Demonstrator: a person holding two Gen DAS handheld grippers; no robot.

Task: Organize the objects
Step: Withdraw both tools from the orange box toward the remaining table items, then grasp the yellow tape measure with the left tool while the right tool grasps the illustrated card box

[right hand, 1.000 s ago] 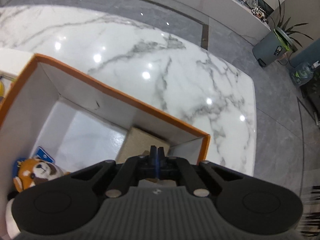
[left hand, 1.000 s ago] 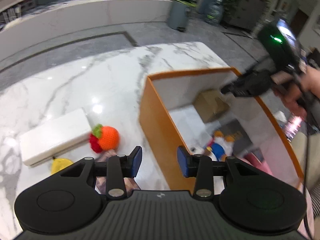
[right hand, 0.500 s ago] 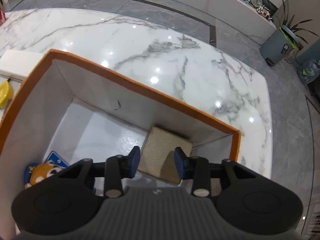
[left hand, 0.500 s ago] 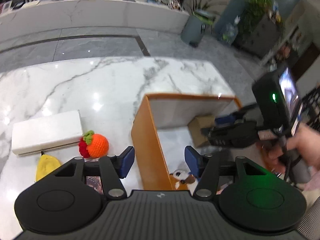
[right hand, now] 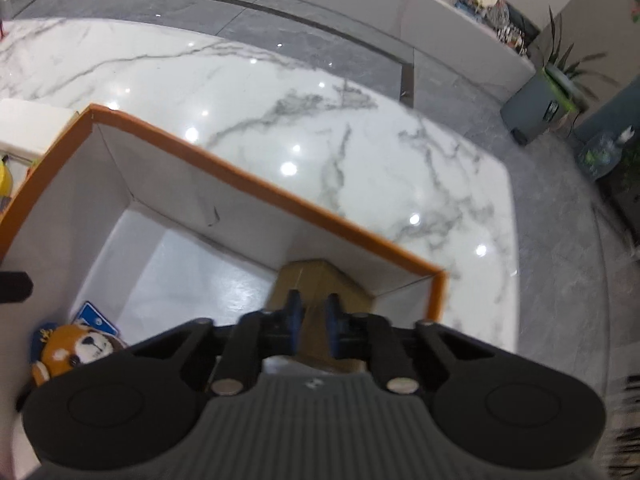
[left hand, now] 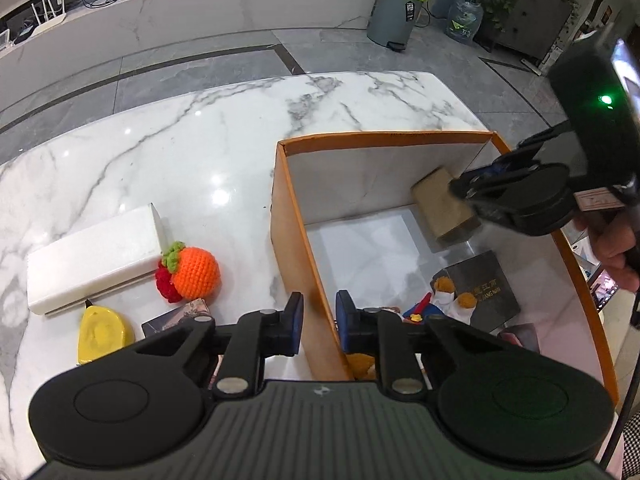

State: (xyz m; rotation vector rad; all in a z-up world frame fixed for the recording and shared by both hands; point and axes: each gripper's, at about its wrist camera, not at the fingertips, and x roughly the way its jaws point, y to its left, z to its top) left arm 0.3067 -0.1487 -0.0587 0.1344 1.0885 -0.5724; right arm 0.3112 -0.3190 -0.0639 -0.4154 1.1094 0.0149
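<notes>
Left gripper (left hand: 318, 322) straddles the orange box's (left hand: 294, 240) left wall, jaws narrow; whether they pinch it I cannot tell. My right gripper (right hand: 311, 326), narrow and empty, hangs over the cardboard block (right hand: 316, 280) in the far right corner. Next I'd fetch the knitted orange (left hand: 196, 271) left of the box.

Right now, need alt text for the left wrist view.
The left gripper has its jaws closed on a side wall of an open orange box on a marble table. The right gripper reaches in over a tan carton; a crocheted orange lies outside.
</notes>
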